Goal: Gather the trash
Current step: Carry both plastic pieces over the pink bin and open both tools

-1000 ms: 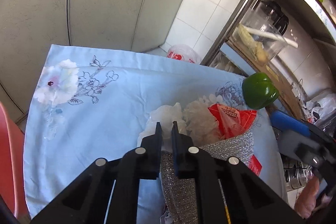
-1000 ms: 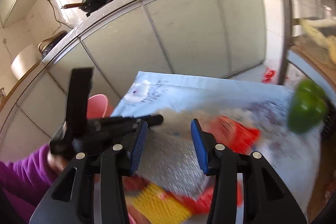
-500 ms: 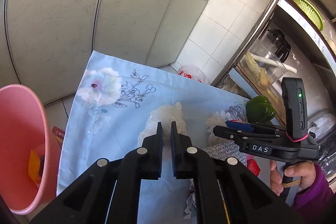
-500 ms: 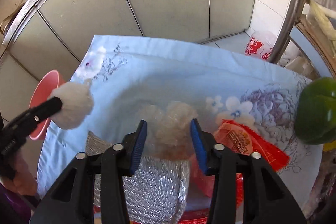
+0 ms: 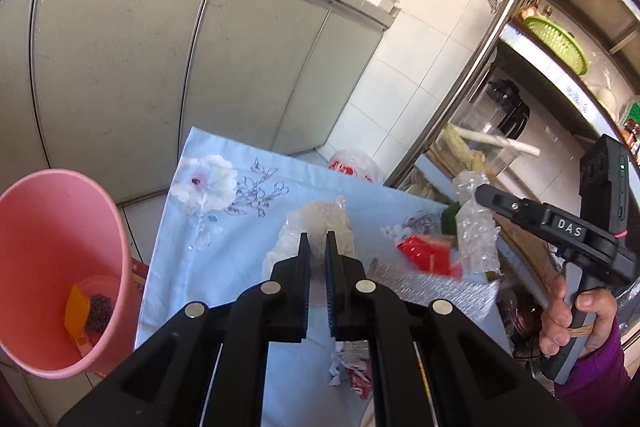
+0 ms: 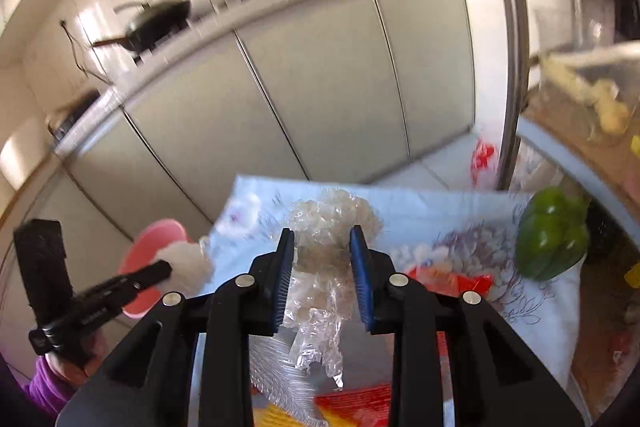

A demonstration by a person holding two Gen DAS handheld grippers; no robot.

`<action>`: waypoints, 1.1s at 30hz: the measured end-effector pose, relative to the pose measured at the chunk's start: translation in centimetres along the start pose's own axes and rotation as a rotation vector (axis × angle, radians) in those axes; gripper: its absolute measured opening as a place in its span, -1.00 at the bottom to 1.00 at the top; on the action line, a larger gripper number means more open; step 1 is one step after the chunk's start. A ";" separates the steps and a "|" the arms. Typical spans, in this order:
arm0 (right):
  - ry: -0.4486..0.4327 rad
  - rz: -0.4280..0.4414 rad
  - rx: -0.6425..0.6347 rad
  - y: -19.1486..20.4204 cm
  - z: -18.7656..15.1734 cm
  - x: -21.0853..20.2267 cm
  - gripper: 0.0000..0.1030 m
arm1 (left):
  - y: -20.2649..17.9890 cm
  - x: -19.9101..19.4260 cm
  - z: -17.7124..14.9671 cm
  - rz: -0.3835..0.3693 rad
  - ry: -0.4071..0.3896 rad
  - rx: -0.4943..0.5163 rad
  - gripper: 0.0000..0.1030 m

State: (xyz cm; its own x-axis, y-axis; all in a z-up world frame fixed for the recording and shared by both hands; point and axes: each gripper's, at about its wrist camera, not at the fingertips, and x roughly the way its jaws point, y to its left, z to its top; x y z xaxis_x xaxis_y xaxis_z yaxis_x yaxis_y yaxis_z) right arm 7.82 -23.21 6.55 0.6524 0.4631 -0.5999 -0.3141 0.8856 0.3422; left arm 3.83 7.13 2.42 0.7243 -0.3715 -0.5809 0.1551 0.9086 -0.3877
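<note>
My left gripper (image 5: 317, 241) is shut on a crumpled white plastic wad (image 5: 316, 223), held above the blue flowered tablecloth (image 5: 224, 227). It also shows in the right wrist view (image 6: 184, 259), near the pink bin (image 6: 154, 247). My right gripper (image 6: 322, 239) is closed on a crumpled clear plastic wrap (image 6: 320, 267) and holds it lifted; in the left wrist view the wrap (image 5: 476, 227) hangs from its fingers (image 5: 504, 205). The pink bin (image 5: 52, 267) stands left of the table with some trash inside.
A red wrapper (image 5: 430, 257), a silver foil bag (image 5: 432, 287) and torn scraps (image 5: 348, 371) lie on the cloth. A green pepper (image 6: 552, 235) sits at the table's right edge. A metal shelf rack (image 5: 520, 7) stands at right, cabinets (image 5: 120, 67) behind.
My right gripper has closed on the clear plastic wrap and lifted it off the table. My left gripper has risen and tilted back with the white wad; the pink bin shows more fully.
</note>
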 end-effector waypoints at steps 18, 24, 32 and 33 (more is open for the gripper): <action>0.094 0.218 -0.118 11.2 -2.4 4.5 -0.44 | 7.5 -9.6 -1.8 0.230 -0.134 -0.090 -0.89; 0.147 0.314 -0.230 18.6 -2.9 8.9 -0.43 | 12.4 -11.1 -2.9 0.351 -0.124 -0.174 -0.89; 0.180 0.372 -0.268 24.8 -3.6 13.8 -0.43 | 15.0 -10.3 -4.3 0.399 -0.079 -0.217 -0.84; 0.194 0.375 -0.266 25.2 -3.9 14.5 -0.37 | 15.2 -10.2 -4.3 0.400 -0.073 -0.220 -0.82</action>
State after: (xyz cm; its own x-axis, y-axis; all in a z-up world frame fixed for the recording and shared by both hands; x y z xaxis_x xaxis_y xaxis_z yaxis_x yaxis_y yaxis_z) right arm 6.71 5.97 3.69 0.3290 0.7268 -0.6029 -0.6841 0.6236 0.3784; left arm -4.08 23.92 -0.70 0.7446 0.0211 -0.6672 -0.2868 0.9127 -0.2912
